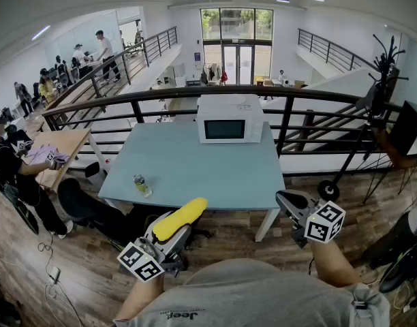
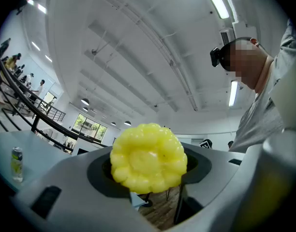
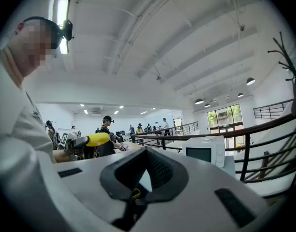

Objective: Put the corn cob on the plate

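A yellow corn cob [image 1: 181, 218] sticks out forward and to the right from my left gripper [image 1: 173, 231], which is shut on it near the table's front edge. In the left gripper view the cob's round end [image 2: 148, 157] fills the gap between the jaws. My right gripper [image 1: 286, 198] hovers off the table's front right corner, jaws together with nothing between them [image 3: 144, 172]. From the right gripper view the corn cob [image 3: 97, 139] shows at the left. No plate shows in any view.
The light blue table [image 1: 195, 165] carries a white microwave [image 1: 229, 118] at its far edge and a small bottle [image 1: 141, 184] near the front left. A black railing [image 1: 161, 97] runs behind it. People sit at a wooden desk [image 1: 58, 145] at the left.
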`<state>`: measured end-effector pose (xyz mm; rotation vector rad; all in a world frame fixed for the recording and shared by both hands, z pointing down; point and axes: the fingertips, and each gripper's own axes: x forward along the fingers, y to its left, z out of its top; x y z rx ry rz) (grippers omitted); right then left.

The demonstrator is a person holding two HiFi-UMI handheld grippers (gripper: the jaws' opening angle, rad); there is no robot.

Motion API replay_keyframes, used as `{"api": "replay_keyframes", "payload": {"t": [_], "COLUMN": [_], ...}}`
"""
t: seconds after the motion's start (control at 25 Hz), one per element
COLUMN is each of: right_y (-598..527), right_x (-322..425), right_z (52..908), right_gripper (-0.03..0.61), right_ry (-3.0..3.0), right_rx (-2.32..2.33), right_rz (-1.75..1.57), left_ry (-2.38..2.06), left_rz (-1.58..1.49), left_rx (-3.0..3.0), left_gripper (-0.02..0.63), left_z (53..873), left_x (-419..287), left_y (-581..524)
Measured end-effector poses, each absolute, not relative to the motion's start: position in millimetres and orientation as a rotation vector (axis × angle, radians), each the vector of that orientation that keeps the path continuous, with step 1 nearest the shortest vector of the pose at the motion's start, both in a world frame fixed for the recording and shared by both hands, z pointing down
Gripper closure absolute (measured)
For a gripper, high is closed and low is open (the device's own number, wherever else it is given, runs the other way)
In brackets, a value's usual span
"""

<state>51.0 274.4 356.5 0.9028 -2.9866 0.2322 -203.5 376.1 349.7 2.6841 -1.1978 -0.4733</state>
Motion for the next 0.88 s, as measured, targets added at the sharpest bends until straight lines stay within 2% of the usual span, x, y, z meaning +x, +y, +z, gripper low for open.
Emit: {"api": "replay_keyframes", "payload": {"t": [0.88], "right_y": [258.4], "right_x": [169.1], "right_z": [364.5], "right_gripper": [0.561], "right_ry": [-2.989], "right_rx": [0.888], "right_rz": [0.343], "left_ry": [-1.234], "left_rz": [-0.454], "left_rx": [2.674], "left_gripper": [0.348], "left_z": [344.4], "left_x": [-86.5], "left_y": [360.6]}}
